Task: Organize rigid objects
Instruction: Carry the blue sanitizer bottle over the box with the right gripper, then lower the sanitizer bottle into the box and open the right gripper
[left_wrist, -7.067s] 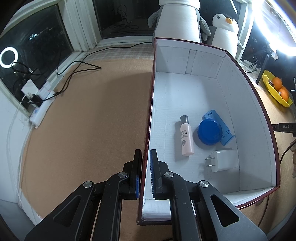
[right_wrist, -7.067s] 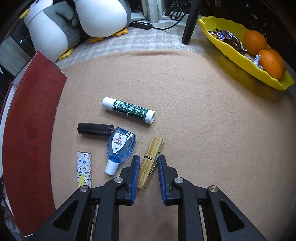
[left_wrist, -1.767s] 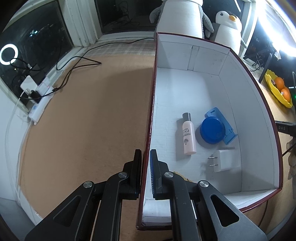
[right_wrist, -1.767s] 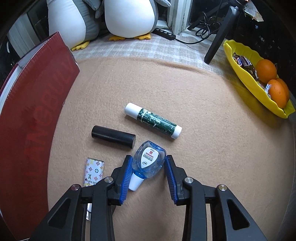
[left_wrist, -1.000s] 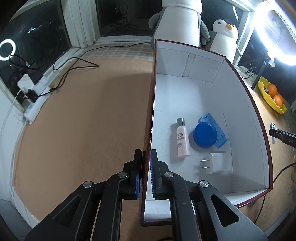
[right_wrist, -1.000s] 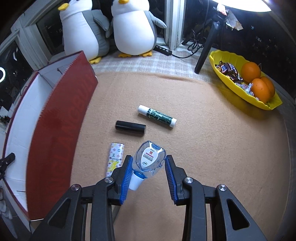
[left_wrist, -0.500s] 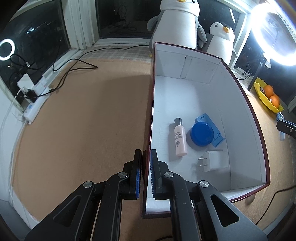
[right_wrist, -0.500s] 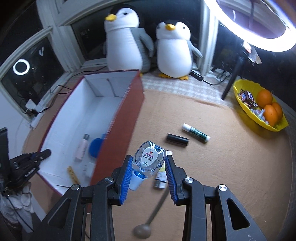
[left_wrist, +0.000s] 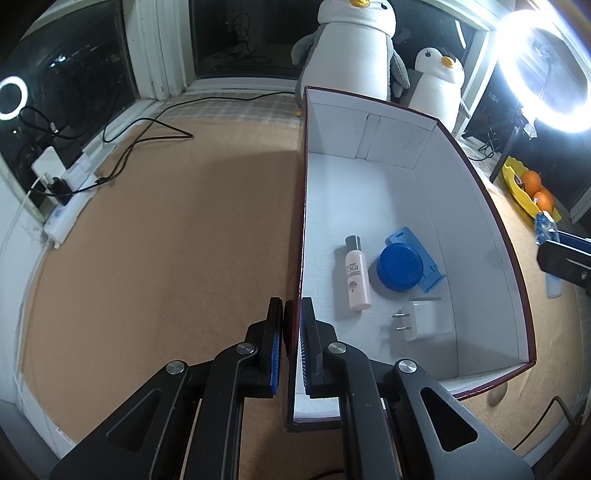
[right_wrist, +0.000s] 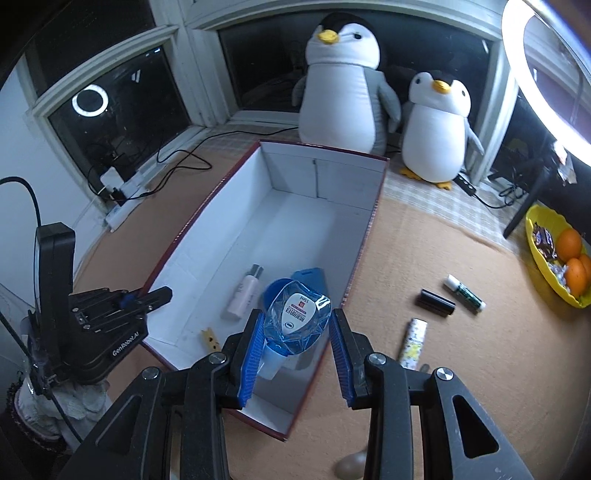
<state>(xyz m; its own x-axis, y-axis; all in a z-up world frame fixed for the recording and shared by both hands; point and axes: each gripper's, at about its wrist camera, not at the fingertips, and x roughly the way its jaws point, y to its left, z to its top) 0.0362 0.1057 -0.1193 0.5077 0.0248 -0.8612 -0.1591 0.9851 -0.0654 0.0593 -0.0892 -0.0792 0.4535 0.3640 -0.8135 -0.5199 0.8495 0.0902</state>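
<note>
A red box with white inside (left_wrist: 480, 184) stands on the tan mat. My left gripper (left_wrist: 291, 304) is shut on its left wall near the front corner. My right gripper (right_wrist: 295, 314) is shut on a clear blue sanitizer bottle (right_wrist: 297, 321), cap toward me, and hangs over the box's (right_wrist: 364, 236) near end. In the box lie a pink bottle (left_wrist: 356, 273), a blue round lid (left_wrist: 399, 264) on a blue flat piece (left_wrist: 430, 269), a white charger (left_wrist: 424, 321) and a wooden clothespin (right_wrist: 210, 338). A black tube (right_wrist: 436, 298), a green glue stick (right_wrist: 465, 291) and a patterned stick (right_wrist: 413, 341) lie right of the box.
Two plush penguins (right_wrist: 343, 85) stand behind the box. A yellow tray (right_wrist: 535, 229) with oranges and sweets sits at the far right. A power strip and cables (left_wrist: 62, 218) run along the left window. A ring light (left_wrist: 546, 62) glares at upper right.
My right gripper has carried the sanitizer bottle up and leftward from above the mat to over the box. The left gripper has kept its hold on the box wall.
</note>
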